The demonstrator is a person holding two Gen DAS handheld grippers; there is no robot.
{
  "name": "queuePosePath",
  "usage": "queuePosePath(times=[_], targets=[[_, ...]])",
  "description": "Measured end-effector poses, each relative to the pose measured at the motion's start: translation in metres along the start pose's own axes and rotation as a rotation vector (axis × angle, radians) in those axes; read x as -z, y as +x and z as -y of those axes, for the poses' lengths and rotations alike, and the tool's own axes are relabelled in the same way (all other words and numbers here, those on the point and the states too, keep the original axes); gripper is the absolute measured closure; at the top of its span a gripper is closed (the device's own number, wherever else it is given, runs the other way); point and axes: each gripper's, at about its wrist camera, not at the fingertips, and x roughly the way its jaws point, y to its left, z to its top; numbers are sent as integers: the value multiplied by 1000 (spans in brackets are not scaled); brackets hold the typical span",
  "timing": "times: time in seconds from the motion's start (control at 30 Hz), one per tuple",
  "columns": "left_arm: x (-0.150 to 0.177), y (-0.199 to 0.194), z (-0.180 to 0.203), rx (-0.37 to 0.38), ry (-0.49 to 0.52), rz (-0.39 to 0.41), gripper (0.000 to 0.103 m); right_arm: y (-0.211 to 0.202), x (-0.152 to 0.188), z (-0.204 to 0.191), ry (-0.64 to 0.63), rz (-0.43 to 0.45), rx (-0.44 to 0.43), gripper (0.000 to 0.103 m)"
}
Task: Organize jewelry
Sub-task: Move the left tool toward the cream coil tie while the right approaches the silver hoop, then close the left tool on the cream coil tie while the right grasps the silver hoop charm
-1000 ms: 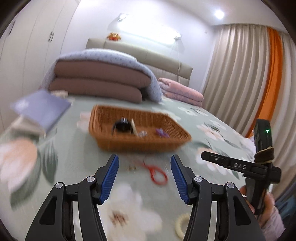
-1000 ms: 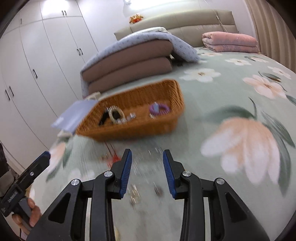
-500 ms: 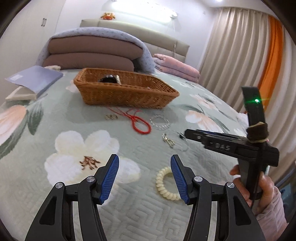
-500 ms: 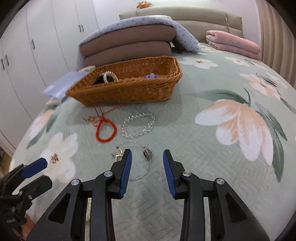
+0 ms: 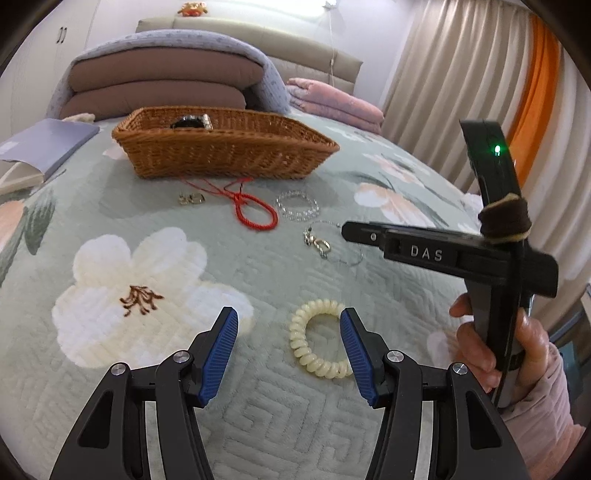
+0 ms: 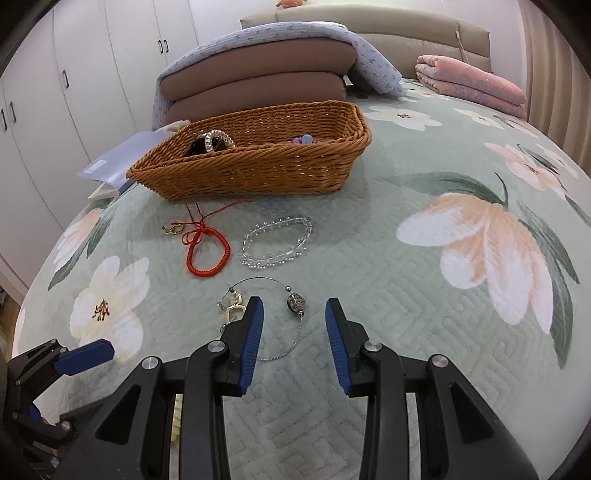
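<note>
The left gripper, released, has the cream coil bracelet under its right finger; the right gripper, empty, straddles the wire bracelet

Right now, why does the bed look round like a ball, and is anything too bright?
Left wrist view: the fisheye lens bends the bed into a dome and darkens the corners; the lamp above the headboard glares white. Right wrist view: the same bulge, and the basket and clear bead bracelet look sharp, with soft shadows.
</note>
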Motion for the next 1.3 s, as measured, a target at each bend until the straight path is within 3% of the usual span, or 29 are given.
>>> queuePosePath(times=[0.4, 0.47, 0.6, 0.73, 1.3], targets=[[2, 7, 3, -30, 19, -34, 51, 11, -2, -2, -12, -23, 53, 66], [1, 8, 4, -41, 20, -35, 57, 14, -2, -6, -31, -30, 74, 68], [2, 10, 3, -50, 27, -40, 72, 15, 0, -16, -79, -28, 93, 89], [3, 11, 8, -44, 55, -43, 92, 15, 2, -23, -111, -21, 117, 91], [3, 5, 1, -23, 22, -10, 93, -5, -2, -3, -4, 42, -3, 92]])
